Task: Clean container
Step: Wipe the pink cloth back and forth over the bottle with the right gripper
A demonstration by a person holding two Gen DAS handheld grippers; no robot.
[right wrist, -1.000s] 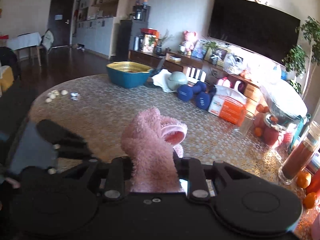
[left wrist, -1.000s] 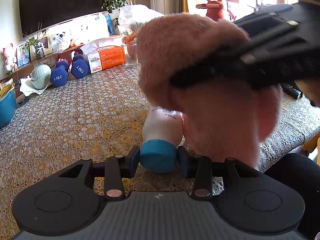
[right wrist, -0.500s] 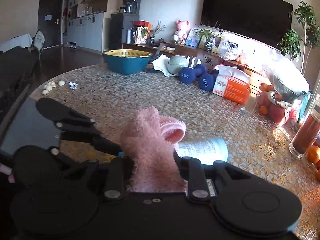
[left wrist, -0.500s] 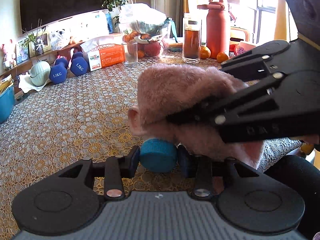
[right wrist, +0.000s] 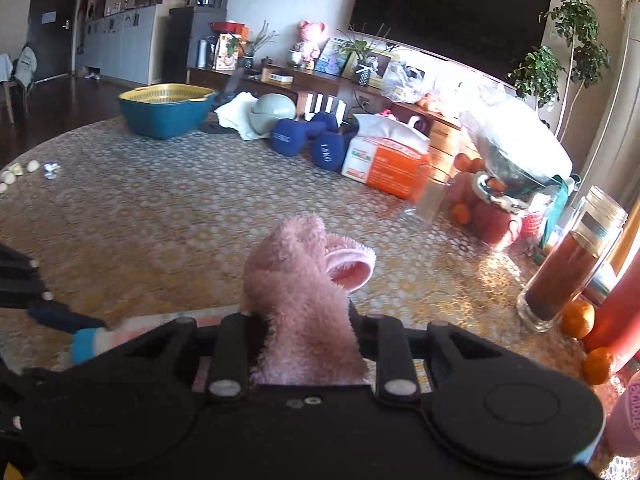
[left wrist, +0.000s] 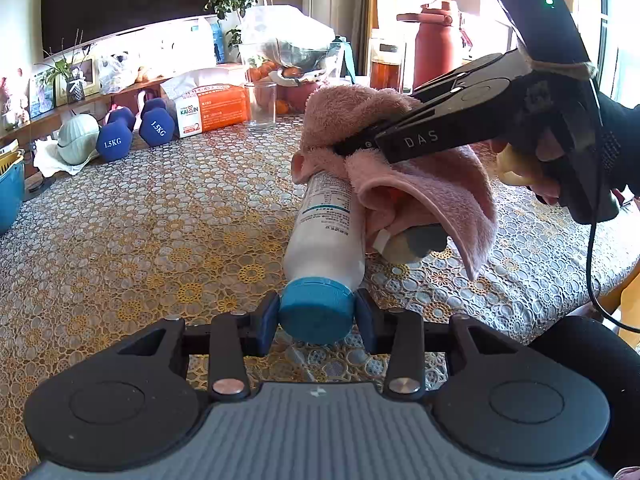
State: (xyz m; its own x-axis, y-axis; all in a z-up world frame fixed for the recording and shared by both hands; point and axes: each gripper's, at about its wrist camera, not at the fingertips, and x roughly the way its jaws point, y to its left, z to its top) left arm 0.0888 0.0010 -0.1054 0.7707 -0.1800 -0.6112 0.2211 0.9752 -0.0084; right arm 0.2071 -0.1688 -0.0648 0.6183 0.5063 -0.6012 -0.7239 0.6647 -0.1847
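Note:
A white bottle (left wrist: 326, 224) with a blue cap (left wrist: 316, 309) lies on its side on the lace tablecloth. My left gripper (left wrist: 316, 320) is shut on that cap. A fluffy pink cloth (left wrist: 400, 160) drapes over the bottle's far end and right side, pinched in my right gripper (left wrist: 352, 142), which reaches in from the right. In the right wrist view the pink cloth (right wrist: 300, 300) stands up between the shut fingers of the right gripper (right wrist: 306, 356), and the blue cap (right wrist: 86, 346) shows at lower left. A second small container (left wrist: 408, 242) lies partly hidden under the cloth.
Blue dumbbells (left wrist: 132, 130), an orange box (left wrist: 212, 110), a drinking glass (left wrist: 262, 106), a covered fruit bowl (left wrist: 288, 48) and a red flask (left wrist: 434, 48) line the table's far side. A teal basket (right wrist: 168, 110) stands far left. A jar of brown liquid (right wrist: 572, 260) and oranges (right wrist: 578, 318) sit right.
The right gripper has drawn the pink cloth away from the cap along the bottle to its far end, uncovering the white body. The left gripper stays shut on the cap.

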